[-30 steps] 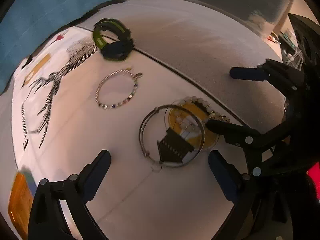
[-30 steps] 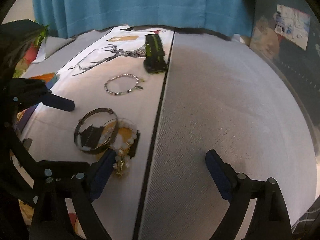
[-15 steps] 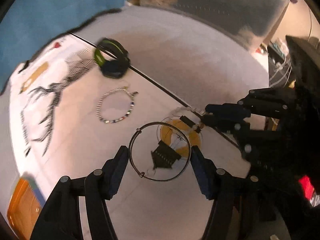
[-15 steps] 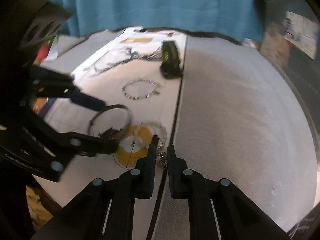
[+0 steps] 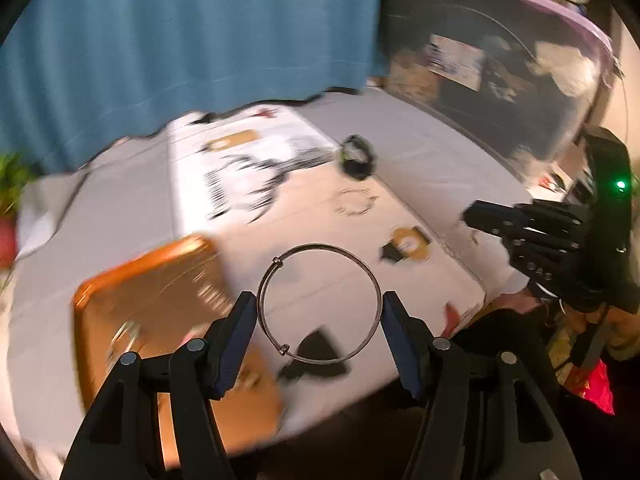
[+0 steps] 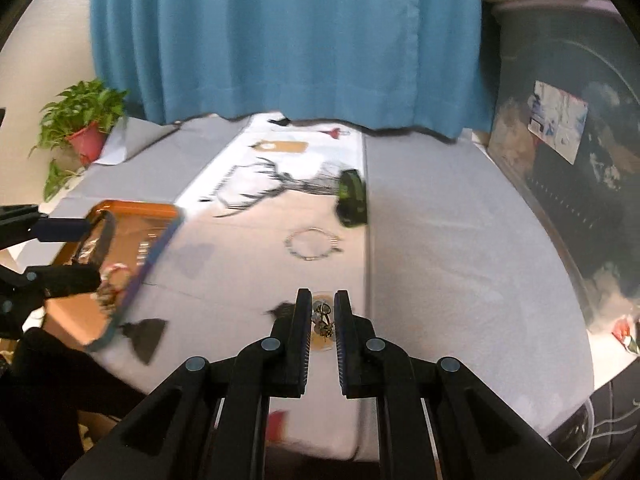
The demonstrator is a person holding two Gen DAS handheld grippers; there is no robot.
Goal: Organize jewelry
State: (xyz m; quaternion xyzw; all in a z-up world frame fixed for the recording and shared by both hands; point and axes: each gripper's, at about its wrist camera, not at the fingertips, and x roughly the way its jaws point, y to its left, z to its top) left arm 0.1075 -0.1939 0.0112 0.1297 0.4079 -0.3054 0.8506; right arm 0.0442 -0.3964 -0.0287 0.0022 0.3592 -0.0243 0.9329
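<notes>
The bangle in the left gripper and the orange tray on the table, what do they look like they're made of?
The bangle looks like thin metal wire, dull silver-grey: it keeps a rigid round hoop between the left gripper pads and has small sliding knots. The orange tray is blurred; its glossy, see-through amber look suggests plastic, but glass or acrylic cannot be ruled out.

A blue curtain [image 6: 288,36] hangs behind the grey-covered table [image 6: 460,240]; a potted green plant [image 6: 82,120] stands far left, and dark, cluttered furniture [image 6: 580,160] lines the right.
</notes>
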